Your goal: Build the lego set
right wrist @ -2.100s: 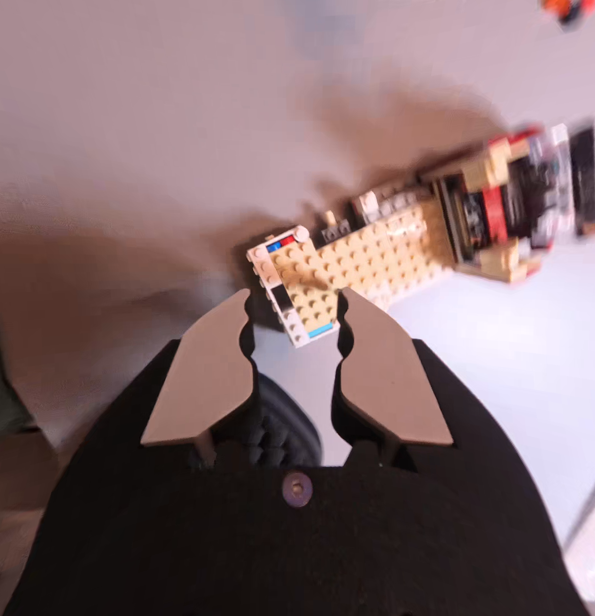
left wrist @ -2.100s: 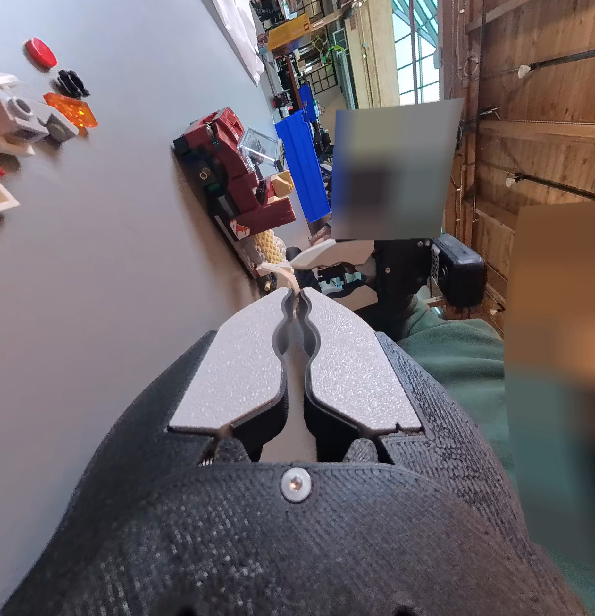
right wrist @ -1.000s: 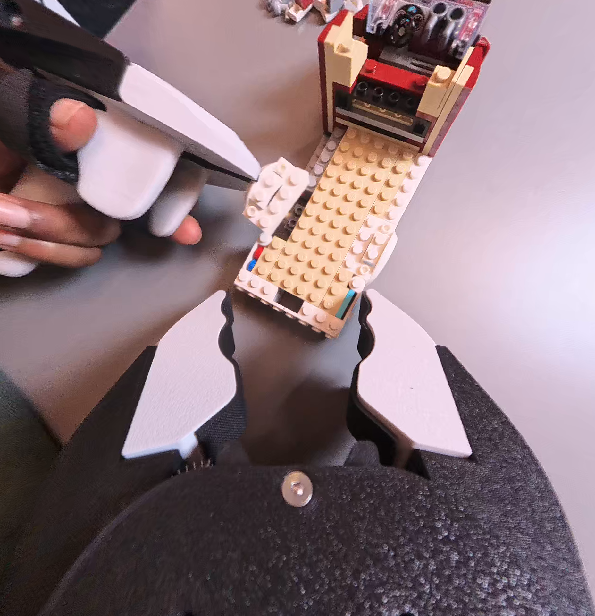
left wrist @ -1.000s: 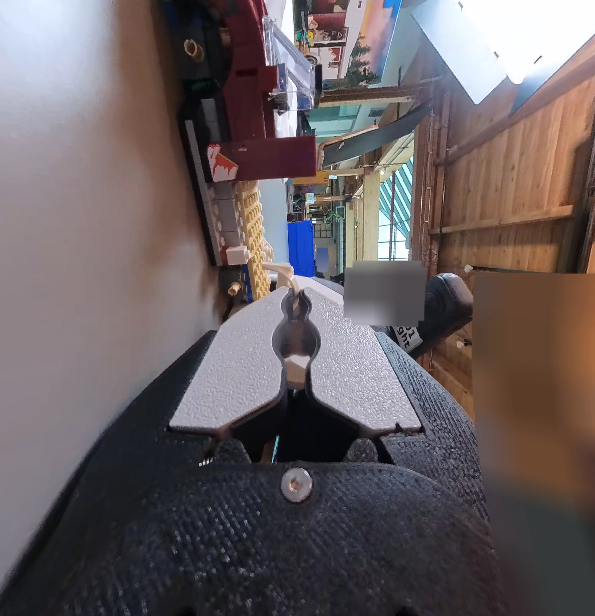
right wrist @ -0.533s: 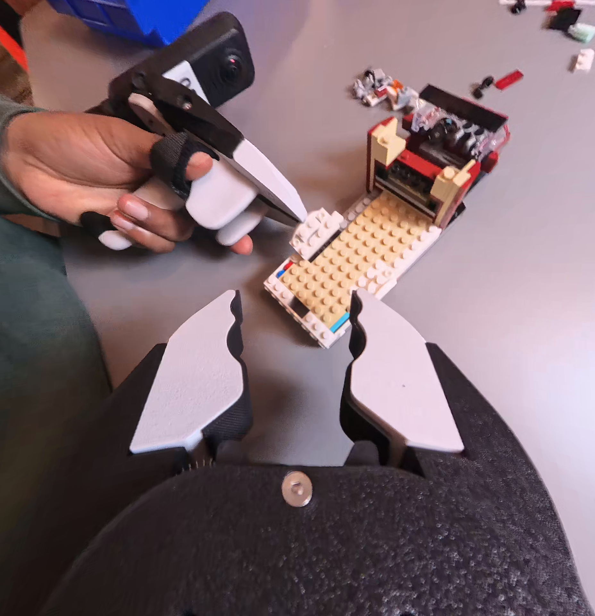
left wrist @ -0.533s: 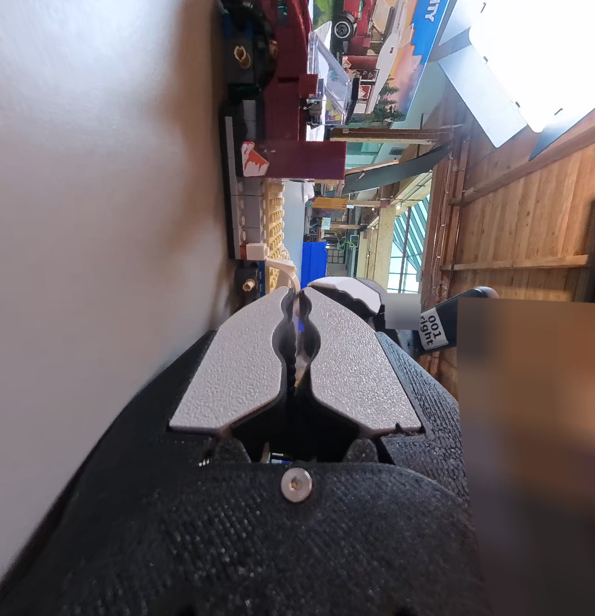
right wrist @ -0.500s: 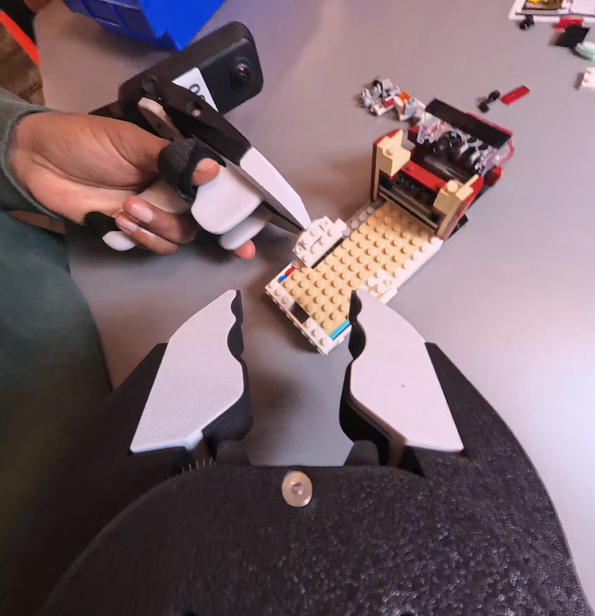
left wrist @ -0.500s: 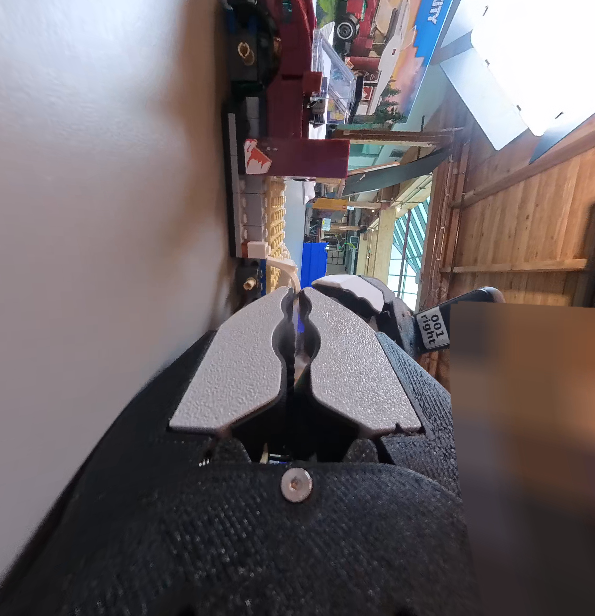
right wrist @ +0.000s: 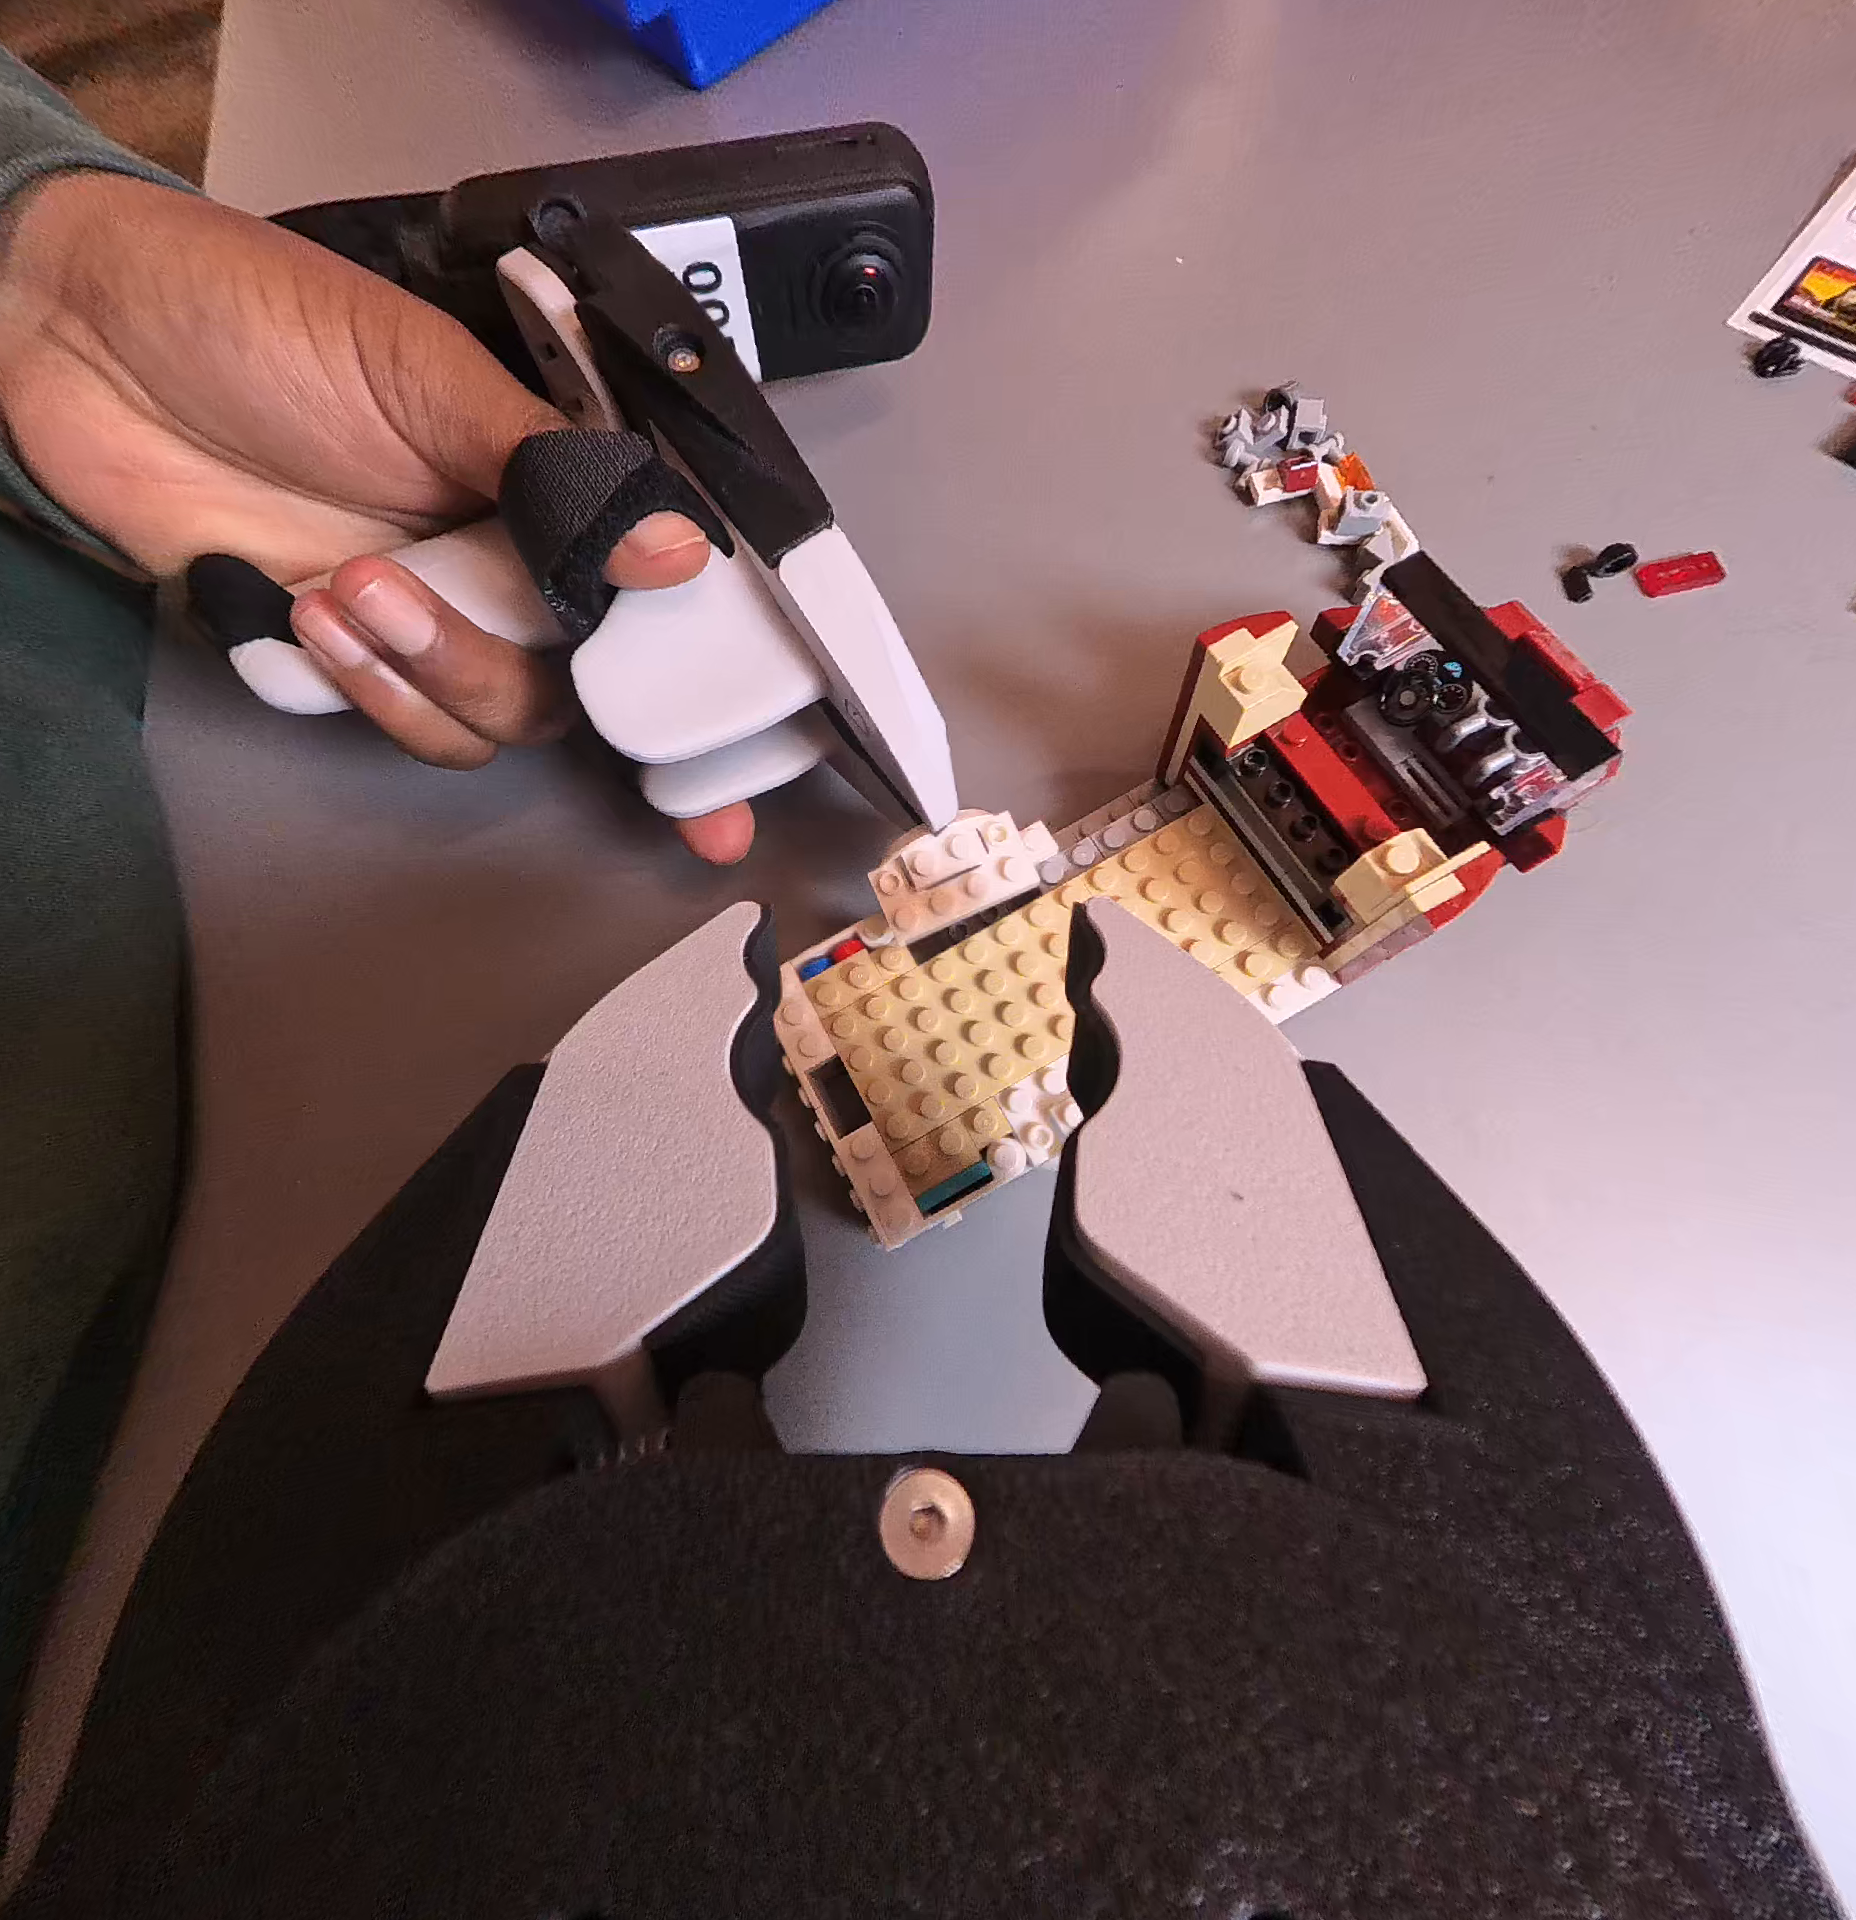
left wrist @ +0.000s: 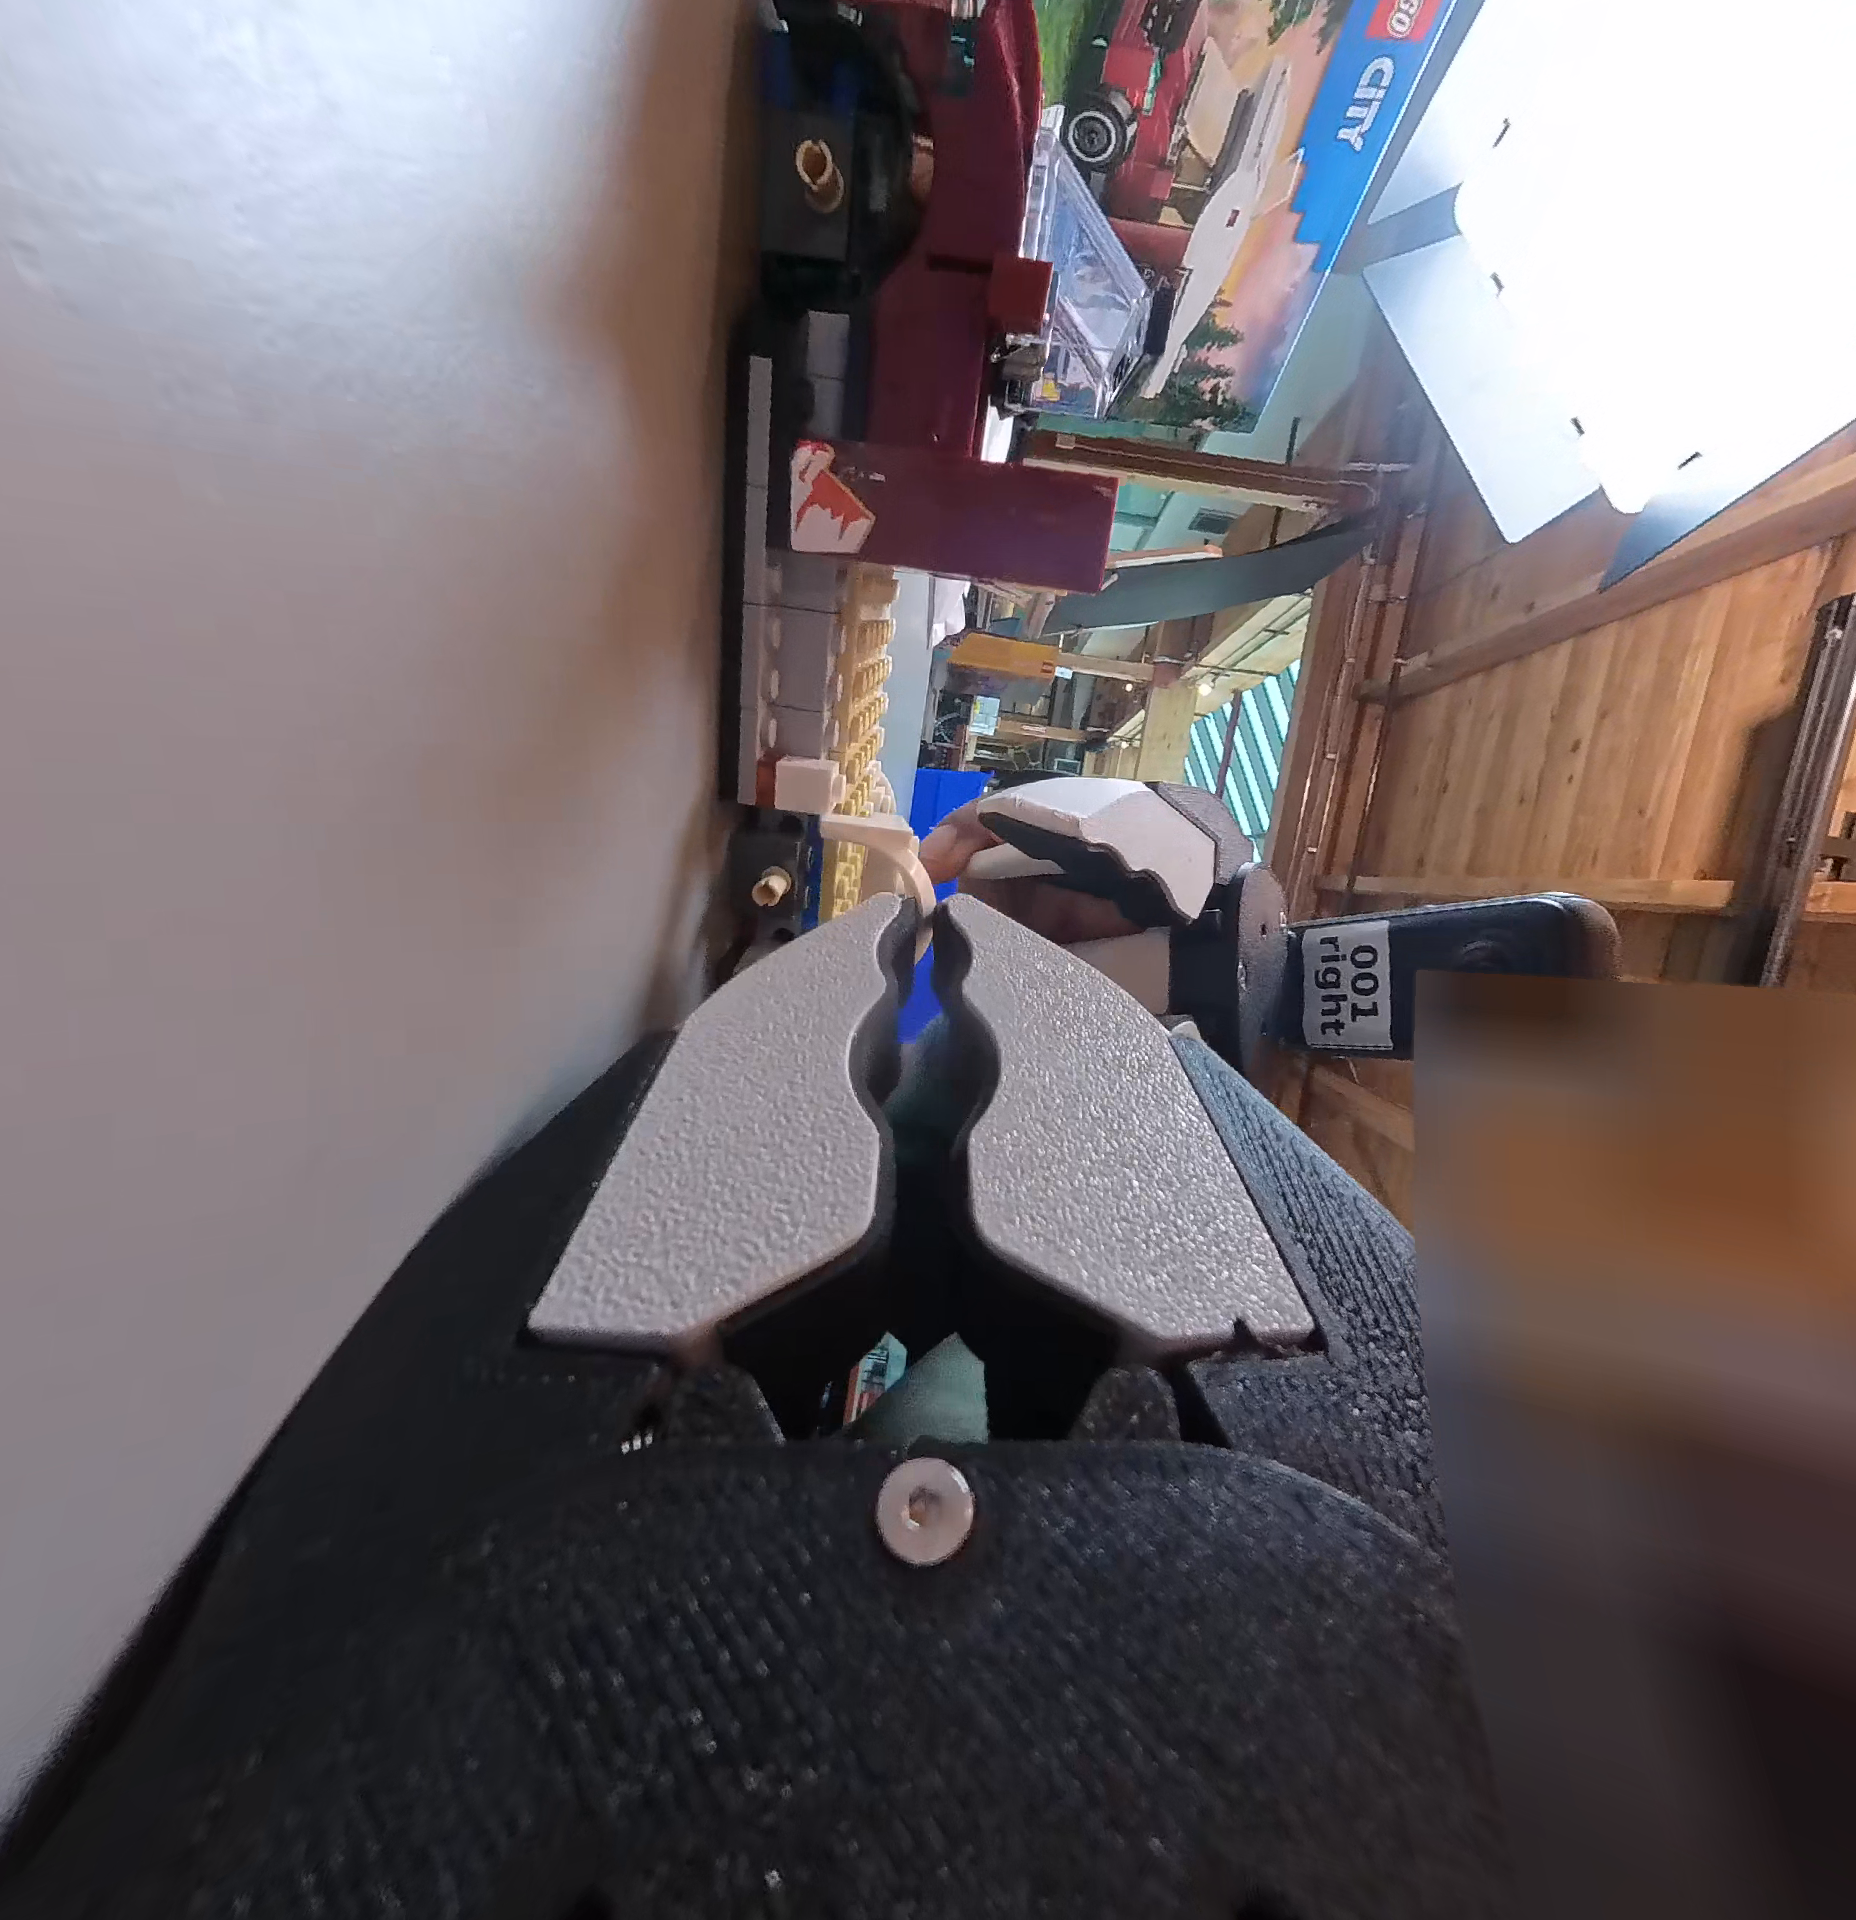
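A grey table point(right wrist: 1526, 260) carries everything, and the largest thing on it is the half-built lego truck point(right wrist: 1163, 914), a long tan studded bed with a dark red and black cab at its far end, lying diagonally near the middle of the right wrist view. The right gripper point(right wrist: 913, 935) hangs just above the bed's near end with its grey fingers spread wide, one to each side of the tan plate and gripping nothing. The left gripper point(right wrist: 929, 821), held in a person's hand point(right wrist: 280, 436), comes in from the left side of the truck with its fingers pinched together on a white brick assembly point(right wrist: 955, 862), which sits tilted at the left edge of the bed, touching it. In the left wrist view that gripper's point(left wrist: 924, 920) tips are nearly closed on a thin cream-white edge. Farther off lies a small heap of loose grey, white and red pieces point(right wrist: 1308, 468), then a red plate point(right wrist: 1677, 571) beside a tiny black part point(right wrist: 1599, 569)
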`<state>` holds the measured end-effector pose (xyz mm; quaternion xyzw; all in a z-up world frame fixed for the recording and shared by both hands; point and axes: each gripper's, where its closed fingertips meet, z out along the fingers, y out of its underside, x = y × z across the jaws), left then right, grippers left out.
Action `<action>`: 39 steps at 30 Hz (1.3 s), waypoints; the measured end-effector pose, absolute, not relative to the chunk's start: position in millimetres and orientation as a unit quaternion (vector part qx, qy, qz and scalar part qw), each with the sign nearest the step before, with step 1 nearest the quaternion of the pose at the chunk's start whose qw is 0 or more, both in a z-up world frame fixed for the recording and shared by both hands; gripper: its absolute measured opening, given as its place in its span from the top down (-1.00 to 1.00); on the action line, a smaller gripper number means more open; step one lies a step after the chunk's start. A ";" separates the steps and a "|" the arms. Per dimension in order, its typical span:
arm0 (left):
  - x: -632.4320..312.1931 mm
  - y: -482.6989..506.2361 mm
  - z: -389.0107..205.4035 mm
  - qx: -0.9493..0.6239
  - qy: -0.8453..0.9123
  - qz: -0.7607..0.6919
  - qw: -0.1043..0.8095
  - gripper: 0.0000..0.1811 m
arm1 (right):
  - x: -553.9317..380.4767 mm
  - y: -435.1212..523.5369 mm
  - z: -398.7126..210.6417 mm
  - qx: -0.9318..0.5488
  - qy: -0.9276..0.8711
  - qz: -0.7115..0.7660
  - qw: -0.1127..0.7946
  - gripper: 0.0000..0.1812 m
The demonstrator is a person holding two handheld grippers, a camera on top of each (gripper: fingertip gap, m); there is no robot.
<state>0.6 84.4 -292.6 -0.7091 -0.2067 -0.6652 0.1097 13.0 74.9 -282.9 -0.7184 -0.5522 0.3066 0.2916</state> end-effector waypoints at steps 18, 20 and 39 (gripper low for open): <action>3.1 86.6 -291.0 -0.716 -0.192 -0.659 0.131 0.96 | 12.1 79.8 -299.3 -0.669 -0.640 0.264 0.271 0.54; 2.6 86.3 -292.9 -0.725 -0.180 -0.650 0.138 0.96 | 10.1 82.7 -303.7 -0.669 -0.648 0.258 0.258 0.54; 4.0 85.2 -292.9 -0.724 -0.164 -0.655 0.141 0.96 | 5.8 81.4 -310.9 -0.645 -0.708 0.235 0.164 0.64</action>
